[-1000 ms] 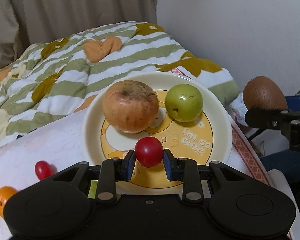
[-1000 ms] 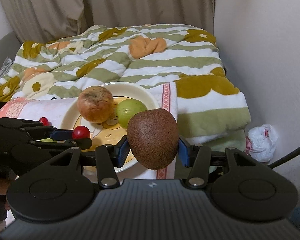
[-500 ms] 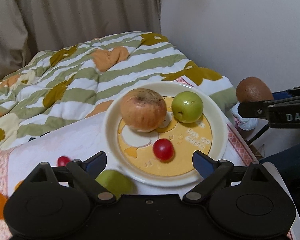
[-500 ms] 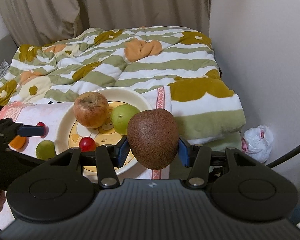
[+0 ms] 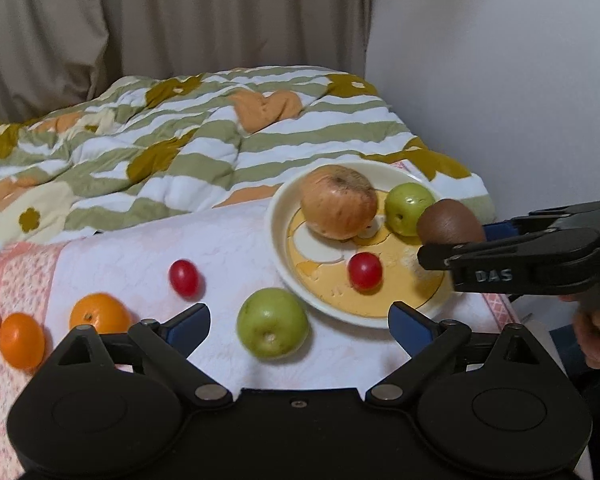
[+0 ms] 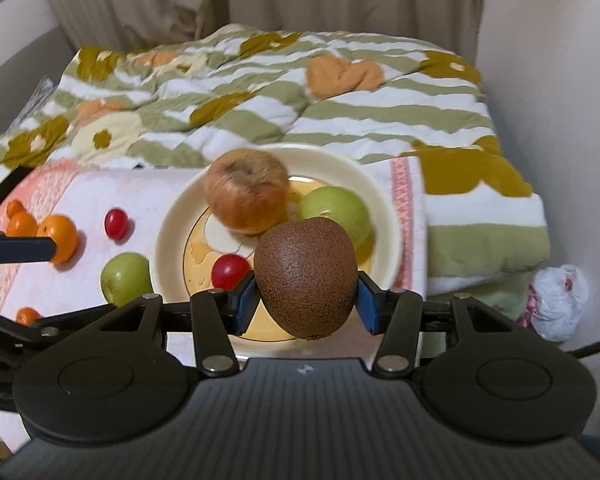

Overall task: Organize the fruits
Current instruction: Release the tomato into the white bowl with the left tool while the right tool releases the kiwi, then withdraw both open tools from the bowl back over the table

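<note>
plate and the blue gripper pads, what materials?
Round cream plate with yellow printed centre: probably glazed ceramic or melamine, judging by its smooth, faintly glossy rim. Blue pads on the right gripper: look like matte rubber or soft plastic; can't confirm.

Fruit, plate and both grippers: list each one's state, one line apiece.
plate: on the cloth, holding three fruits
russet apple: on the plate
green fruit: on the plate
red tomato: lying loose on the plate
kiwi: clamped in the right gripper, above the plate
left gripper: jaws opening, empty
second green fruit: on the cloth, off the plate
second red tomato: on the cloth
oranges: on the cloth
</note>
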{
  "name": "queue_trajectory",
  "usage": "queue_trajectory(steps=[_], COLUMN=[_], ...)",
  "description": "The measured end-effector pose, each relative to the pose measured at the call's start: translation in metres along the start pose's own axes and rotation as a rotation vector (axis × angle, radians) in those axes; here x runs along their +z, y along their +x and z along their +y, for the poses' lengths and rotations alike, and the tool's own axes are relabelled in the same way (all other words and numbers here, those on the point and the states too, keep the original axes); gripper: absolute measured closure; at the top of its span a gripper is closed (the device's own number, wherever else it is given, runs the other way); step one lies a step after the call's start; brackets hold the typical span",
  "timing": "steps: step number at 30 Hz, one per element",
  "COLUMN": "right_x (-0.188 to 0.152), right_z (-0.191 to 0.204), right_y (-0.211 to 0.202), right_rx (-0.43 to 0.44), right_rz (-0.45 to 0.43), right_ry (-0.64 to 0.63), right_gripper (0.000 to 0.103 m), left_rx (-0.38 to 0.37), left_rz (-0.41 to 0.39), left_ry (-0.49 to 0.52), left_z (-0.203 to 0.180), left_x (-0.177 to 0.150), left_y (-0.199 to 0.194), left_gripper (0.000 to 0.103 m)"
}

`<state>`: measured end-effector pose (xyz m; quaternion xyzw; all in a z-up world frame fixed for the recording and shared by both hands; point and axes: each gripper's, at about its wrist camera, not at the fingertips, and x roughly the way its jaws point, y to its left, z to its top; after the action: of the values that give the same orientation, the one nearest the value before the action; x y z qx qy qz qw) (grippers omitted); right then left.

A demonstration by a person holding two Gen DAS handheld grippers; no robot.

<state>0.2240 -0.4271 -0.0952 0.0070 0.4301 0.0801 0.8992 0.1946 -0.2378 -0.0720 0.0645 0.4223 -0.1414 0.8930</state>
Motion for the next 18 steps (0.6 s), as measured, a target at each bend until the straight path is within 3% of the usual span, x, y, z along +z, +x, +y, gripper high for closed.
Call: queue_trajectory(steps=[13, 15, 17, 18], right_x=[-0.010, -0.012, -0.012, -0.012], right_z=[0.010, 0.010, 0.010, 0.010], right_y=[0.036, 0.030, 0.022, 0.017], right_rx=[-0.014, -0.002, -0.008, -0.019], right_rz=[0.032, -0.003, -0.029, -0.048], right_ry=[-0.058, -0.065, -0.068, -0.067], right_gripper=[0.035, 0.030, 0.006, 0.002], left_rx=[0.074, 0.076, 0.077, 0.079], left_rz=[0.000, -0.003, -0.007, -0.011], left_ry=[-0.023, -0.028, -0.032, -0.034], left_z=[0.014, 0.015, 0.015, 0.013], left_x=[-0.019, -0.022, -0.024, -0.025], left_y=[-0.015, -0.017, -0.020, -0.022], left_gripper=[0.005, 0.005, 0.005, 0.005])
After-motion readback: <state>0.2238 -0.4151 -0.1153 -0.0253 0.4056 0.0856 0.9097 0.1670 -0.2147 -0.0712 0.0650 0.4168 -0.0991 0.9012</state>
